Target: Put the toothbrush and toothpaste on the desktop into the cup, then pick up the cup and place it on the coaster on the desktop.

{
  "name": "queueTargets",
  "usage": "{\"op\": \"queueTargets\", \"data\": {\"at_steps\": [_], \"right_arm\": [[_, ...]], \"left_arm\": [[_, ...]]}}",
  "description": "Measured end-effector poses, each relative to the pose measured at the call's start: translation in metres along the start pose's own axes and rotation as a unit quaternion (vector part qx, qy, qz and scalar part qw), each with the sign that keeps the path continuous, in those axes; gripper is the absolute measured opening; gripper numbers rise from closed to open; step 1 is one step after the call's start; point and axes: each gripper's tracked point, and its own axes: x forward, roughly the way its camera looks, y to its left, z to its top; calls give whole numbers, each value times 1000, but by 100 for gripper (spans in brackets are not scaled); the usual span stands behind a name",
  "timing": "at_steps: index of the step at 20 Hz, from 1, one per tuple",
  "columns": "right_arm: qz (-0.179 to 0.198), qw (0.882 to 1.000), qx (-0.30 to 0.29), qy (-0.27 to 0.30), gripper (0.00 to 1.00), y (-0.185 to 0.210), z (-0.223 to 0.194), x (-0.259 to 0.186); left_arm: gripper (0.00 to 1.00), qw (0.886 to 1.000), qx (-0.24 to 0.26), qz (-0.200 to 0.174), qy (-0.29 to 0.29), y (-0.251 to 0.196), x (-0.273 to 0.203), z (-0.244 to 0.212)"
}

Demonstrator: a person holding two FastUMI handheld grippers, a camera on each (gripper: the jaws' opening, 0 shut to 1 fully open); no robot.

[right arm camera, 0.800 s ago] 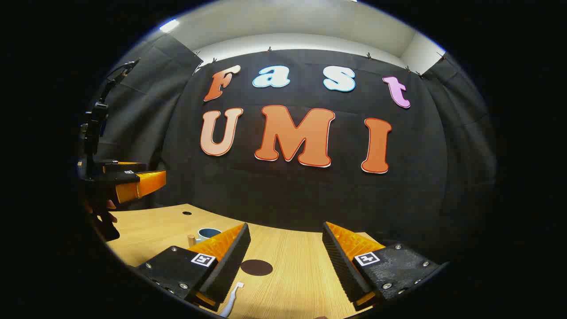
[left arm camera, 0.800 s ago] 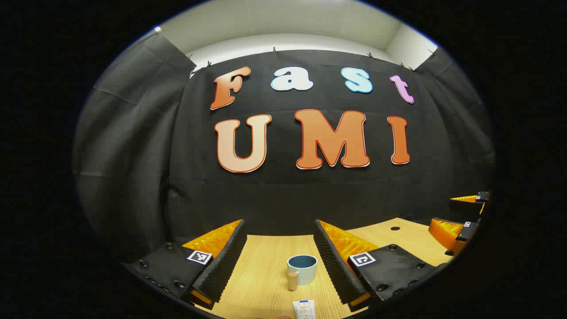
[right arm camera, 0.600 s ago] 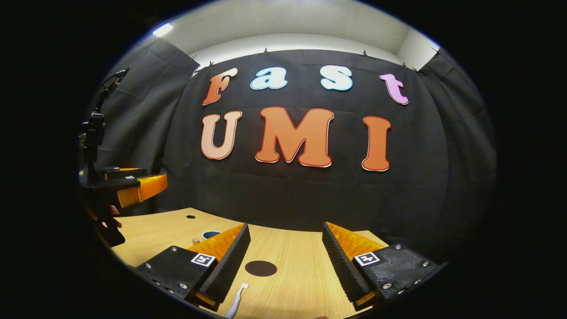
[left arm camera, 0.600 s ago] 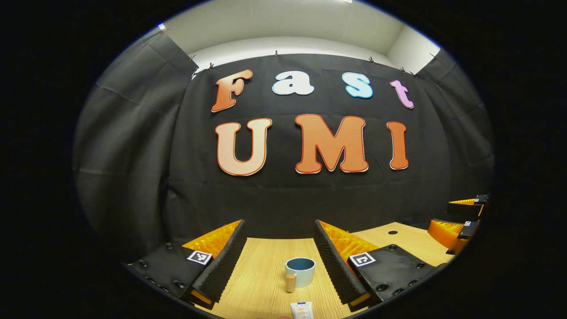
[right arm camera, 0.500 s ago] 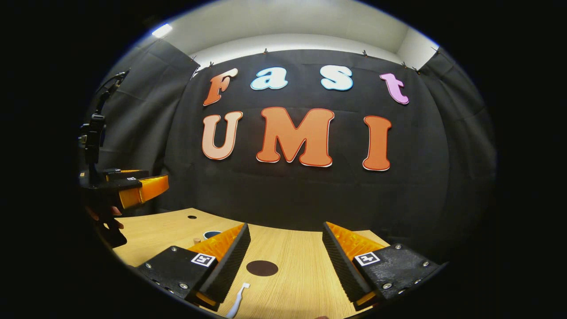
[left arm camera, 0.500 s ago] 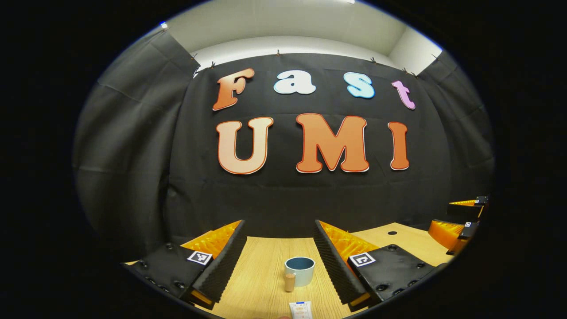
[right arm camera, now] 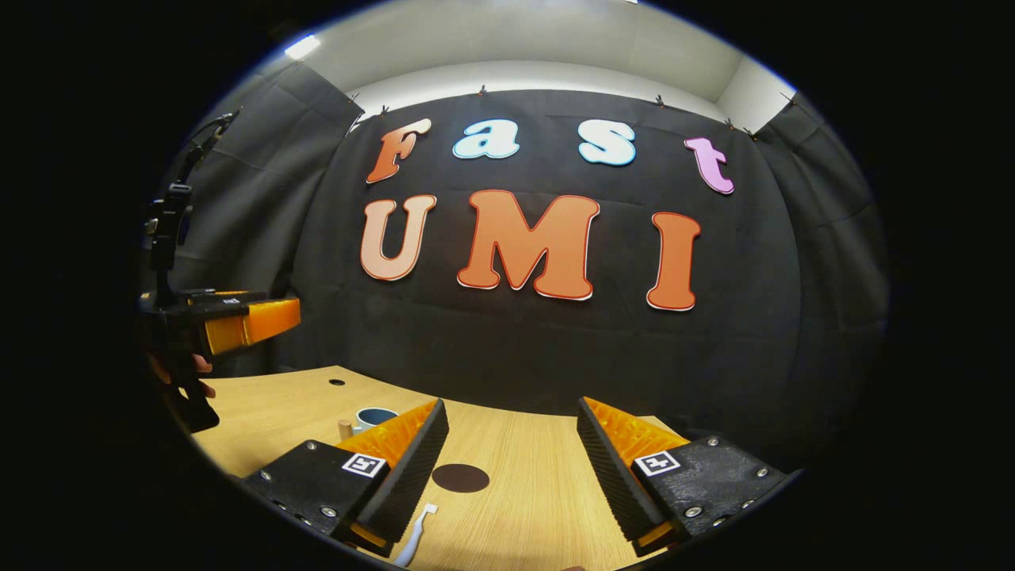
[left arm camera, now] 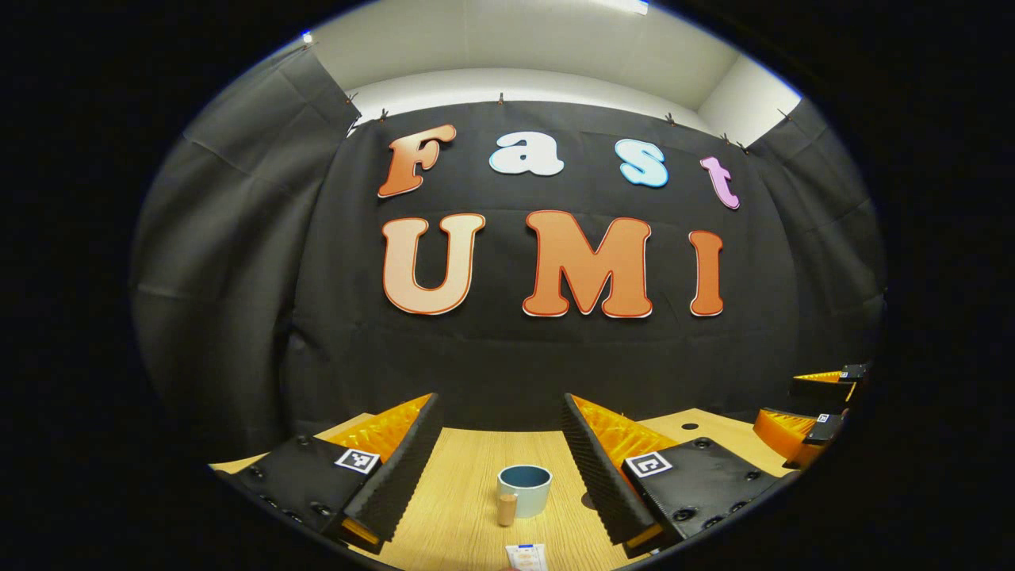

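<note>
In the left gripper view a pale blue cup (left arm camera: 524, 489) with a wooden handle stands upright on the wooden desktop (left arm camera: 460, 507), seen between the fingers of my open left gripper (left arm camera: 499, 444) and farther off. The white toothpaste tube (left arm camera: 526, 557) lies just below it at the bottom edge. In the right gripper view my right gripper (right arm camera: 511, 444) is open and holds nothing. A dark round coaster (right arm camera: 460, 477) lies between its fingers, and the white toothbrush (right arm camera: 413, 541) lies by the left finger. The cup (right arm camera: 371, 417) stands farther left, partly behind that finger.
The left gripper (right arm camera: 238, 321), held by a hand, hovers above the desk at the left of the right gripper view. The right gripper (left arm camera: 809, 416) sits at the far right of the left gripper view. A small dark hole (right arm camera: 337, 382) marks the desktop.
The left gripper's view has swung a little, so the cup and toothpaste sit lower and more to the left. The right view has wobbled slightly. Both grippers stay open.
</note>
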Motion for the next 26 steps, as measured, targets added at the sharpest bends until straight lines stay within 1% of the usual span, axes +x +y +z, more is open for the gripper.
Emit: {"op": "queueTargets", "data": {"at_steps": [2,5,6,7,8,9,10,12,13,16,17,18,19,20,21,23,24,25,26], "right_arm": [[6,1000,0,14,98,3,-8,1],[26,999,1,41,98,11,-20,-2],[29,998,-1,50,98,12,-24,-2],[32,998,-4,57,98,13,-27,-2],[36,997,-6,65,98,15,-31,-3],[42,996,-8,73,98,17,-35,-3],[49,995,-7,84,98,19,-39,-3],[70,991,-5,115,98,25,-49,-5],[82,988,-3,133,98,30,-55,-6],[117,978,23,174,97,40,-58,-8],[129,973,32,189,97,48,-61,-7],[139,968,39,207,97,54,-66,-8],[148,961,48,230,97,57,-74,-10],[157,952,62,257,97,62,-82,-13],[165,940,80,288,96,68,-92,-19],[173,921,104,334,95,76,-107,-23],[173,915,105,349,95,77,-114,-24],[171,910,101,363,95,76,-122,-27],[168,906,95,376,94,77,-130,-26]], "left_arm": [[92,1000,17,-7,18,-3,3,-8],[92,997,35,-16,65,-8,9,-27],[97,996,36,-16,76,-8,11,-31],[92,995,37,-19,87,-11,12,-35],[96,994,40,-22,99,-12,13,-39],[96,993,44,-25,111,-13,13,-47],[92,991,47,-26,123,-12,14,-52],[92,987,49,-31,148,-13,13,-62],[96,985,51,-34,163,-13,12,-70],[97,976,58,-41,205,-11,12,-89],[97,974,60,-46,215,-13,10,-94],[92,971,62,-50,226,-15,10,-98],[96,968,62,-56,238,-17,10,-103],[97,963,63,-65,253,-22,8,-110],[97,959,62,-72,269,-26,6,-117],[97,946,51,-96,306,-36,1,-134],[96,938,44,-104,328,-38,-4,-140],[93,930,38,-106,349,-39,-6,-149],[96,920,32,-108,374,-39,-9,-160]]}}
